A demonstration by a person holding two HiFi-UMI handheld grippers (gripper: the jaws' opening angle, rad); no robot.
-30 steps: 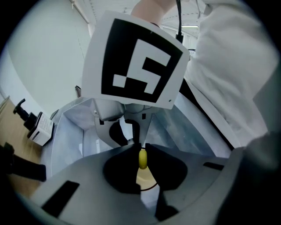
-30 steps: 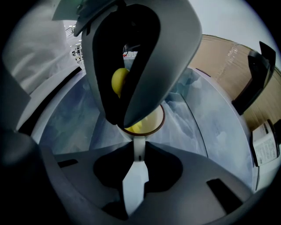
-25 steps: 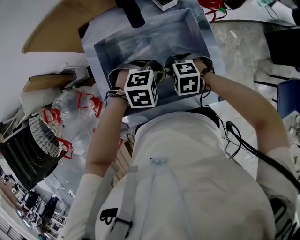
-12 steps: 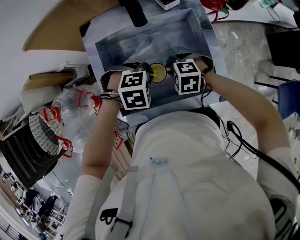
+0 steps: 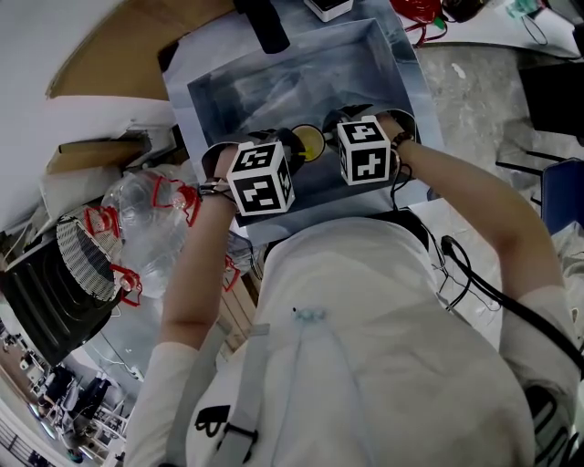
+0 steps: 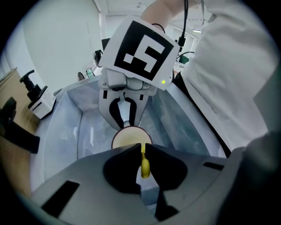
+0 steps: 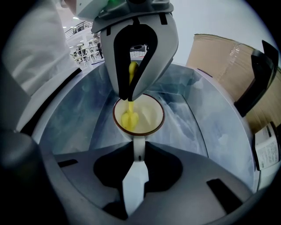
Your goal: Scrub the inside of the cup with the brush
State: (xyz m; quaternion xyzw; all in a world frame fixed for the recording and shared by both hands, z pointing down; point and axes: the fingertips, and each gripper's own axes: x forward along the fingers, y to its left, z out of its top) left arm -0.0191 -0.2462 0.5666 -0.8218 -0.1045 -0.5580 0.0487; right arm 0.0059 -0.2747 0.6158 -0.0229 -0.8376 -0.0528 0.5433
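A white cup (image 7: 138, 115) with a brown rim hangs over a grey tub (image 7: 199, 118). My right gripper (image 7: 137, 146) is shut on its white handle (image 7: 137, 147). Opposite it, my left gripper (image 6: 143, 147) is shut on the thin yellow handle of a brush (image 6: 144, 166). The brush's yellow head (image 7: 128, 119) is inside the cup, against the left part of its wall. In the head view the cup (image 5: 310, 142) shows between the two marker cubes, left cube (image 5: 260, 178) and right cube (image 5: 368, 150). The cubes hide both sets of jaws there.
The tub's walls (image 5: 212, 91) close round both grippers. A black fixture (image 5: 265, 23) and a white box (image 5: 321, 7) stand at its far rim. Clear plastic bottles with red bands (image 5: 151, 214) and a black basket (image 5: 64, 274) sit to the left, with cardboard (image 7: 228, 66) beside the tub.
My left gripper has shifted a little to the left, and the cup's yellow inside now shows between the cubes. The right gripper has kept still.
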